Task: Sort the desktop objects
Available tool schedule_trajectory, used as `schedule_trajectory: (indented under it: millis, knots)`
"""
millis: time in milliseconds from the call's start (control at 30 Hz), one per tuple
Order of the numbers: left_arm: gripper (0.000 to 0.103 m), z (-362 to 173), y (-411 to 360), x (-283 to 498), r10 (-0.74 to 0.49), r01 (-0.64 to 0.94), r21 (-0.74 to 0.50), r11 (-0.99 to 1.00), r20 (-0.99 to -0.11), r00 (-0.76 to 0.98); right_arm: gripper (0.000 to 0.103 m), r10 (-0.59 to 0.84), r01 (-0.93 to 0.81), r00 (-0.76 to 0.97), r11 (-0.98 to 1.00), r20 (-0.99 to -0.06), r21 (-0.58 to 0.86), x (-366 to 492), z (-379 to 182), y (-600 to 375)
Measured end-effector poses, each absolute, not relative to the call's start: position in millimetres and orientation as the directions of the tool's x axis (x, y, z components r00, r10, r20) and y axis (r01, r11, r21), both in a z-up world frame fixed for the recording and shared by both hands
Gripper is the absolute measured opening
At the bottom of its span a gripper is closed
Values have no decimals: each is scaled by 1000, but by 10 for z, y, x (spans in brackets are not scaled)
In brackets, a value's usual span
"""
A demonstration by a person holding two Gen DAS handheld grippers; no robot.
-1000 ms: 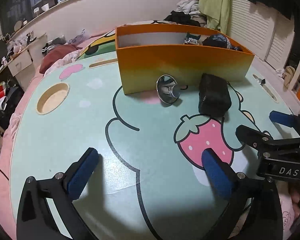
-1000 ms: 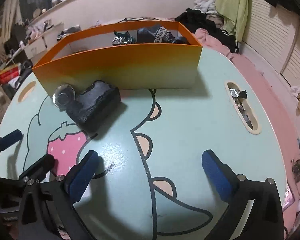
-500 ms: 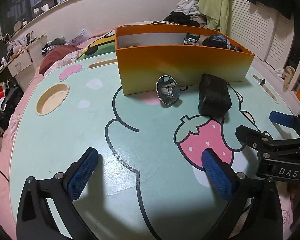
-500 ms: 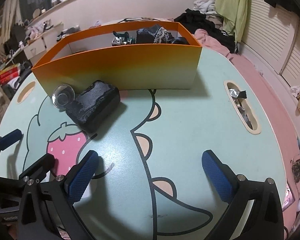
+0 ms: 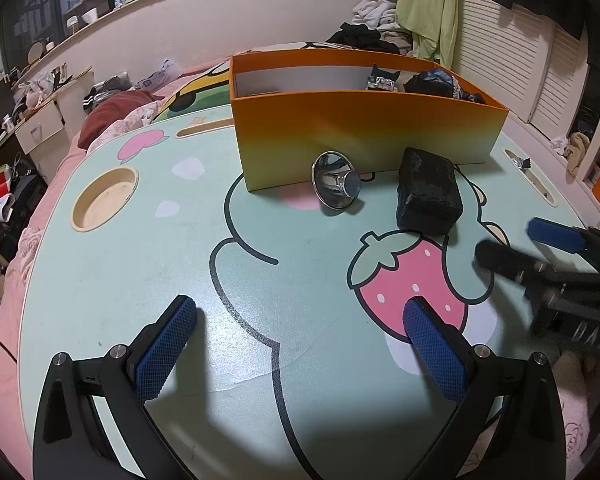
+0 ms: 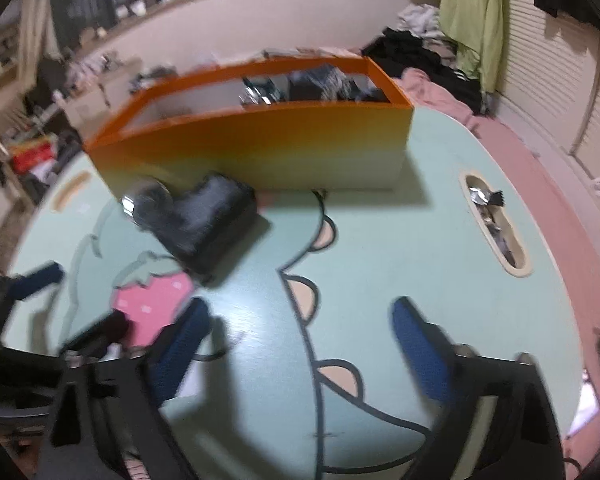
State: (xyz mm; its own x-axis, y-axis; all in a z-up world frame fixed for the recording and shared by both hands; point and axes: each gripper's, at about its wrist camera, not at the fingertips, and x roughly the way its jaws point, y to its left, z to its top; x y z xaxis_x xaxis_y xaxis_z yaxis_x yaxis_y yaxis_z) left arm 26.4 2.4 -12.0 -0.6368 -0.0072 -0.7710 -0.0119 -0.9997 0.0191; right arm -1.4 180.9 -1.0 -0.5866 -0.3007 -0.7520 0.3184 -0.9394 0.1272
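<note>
An orange box [image 5: 364, 136] [image 6: 260, 148] stands at the far side of the mint cartoon table [image 5: 148, 272], with dark items inside. In front of it lie a shiny metal funnel-like piece [image 5: 336, 184] [image 6: 146, 204] and a black block [image 5: 428, 190] [image 6: 212, 220]. My left gripper [image 5: 296, 340] is open and empty over the near table. My right gripper [image 6: 300, 332] is blurred, its jaws closing with nothing between them; it also shows at the right edge of the left wrist view [image 5: 540, 248].
A round cup recess [image 5: 104, 200] sits at the table's left. A long slot [image 6: 496, 224] at the right holds foil and small clutter. Bedding, clothes and furniture surround the table.
The right gripper's jaws have come closer together and its view has tilted a little and blurred. The left gripper and the objects on the table have not moved.
</note>
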Motion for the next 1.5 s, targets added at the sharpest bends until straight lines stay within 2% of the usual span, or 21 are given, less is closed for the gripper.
schedule_trajectory:
  millis: [200,333,467,533,567,600,733,867,1033,1100,1167,1200,1233,1267,1400,1500]
  knots:
    - [103,-112,26,256,-6,-13,19,-1000,-770,-637,76,-470,318,-533,-882,-703,348,-275,249,1725]
    - [103,-110,31,255,-4,-14,17,-1000,-770,-638,76,-462,338,-511,-883,-725,325,-423,346,1401]
    - [103,-108,31,255,-5,-14,19,-1000,-770,-637,75,-358,311,-495,-924,-791,224,-494,181,1225]
    - [103,-104,35,259,-6,-15,21,-1000,-770,-638,62,-336,313,-518,-930,-787,192,-490,100,1236]
    - [103,-103,33,259,-6,-15,20,-1000,-770,-638,40,-295,306,-528,-941,-796,146,-475,61,1244]
    - [103,-104,35,260,-5,-15,19,-1000,-770,-638,38,-272,304,-536,-945,-799,118,-470,33,1270]
    - [103,-102,38,263,-6,-15,21,-1000,-770,-638,38,-281,312,-559,-943,-780,116,-432,-99,1464]
    - [101,-45,34,259,20,-29,-2,-1000,-765,-644,38,-413,306,-555,-908,-722,285,-403,-154,1813]
    - [93,237,64,87,30,-23,-19,-1000,-710,-704,38,-460,308,-625,-888,-631,342,-281,-113,2050]
    - [83,251,110,-91,43,-41,-20,-999,-725,-688,38,-458,316,-644,-889,-613,332,-218,-115,2072]
    - [63,198,151,-280,40,-48,-11,-999,-757,-652,38,-458,322,-639,-889,-618,326,-198,-166,2060]
    - [57,145,168,-387,42,-51,-12,-999,-779,-625,38,-461,322,-635,-888,-620,330,-177,-182,2074]
    - [36,101,171,-448,52,-52,-25,-998,-794,-605,38,-463,318,-631,-886,-622,338,-172,-222,2102]
    - [30,59,166,-497,66,-50,-45,-998,-807,-587,38,-465,314,-628,-885,-624,343,-233,-196,2085]
    - [30,170,72,-307,108,-47,-101,-994,-754,-648,38,-469,307,-631,-883,-618,356,-322,-75,2008]
    - [30,316,-3,-99,107,-54,-97,-994,-713,-692,38,-472,319,-631,-881,-616,349,-309,39,1956]
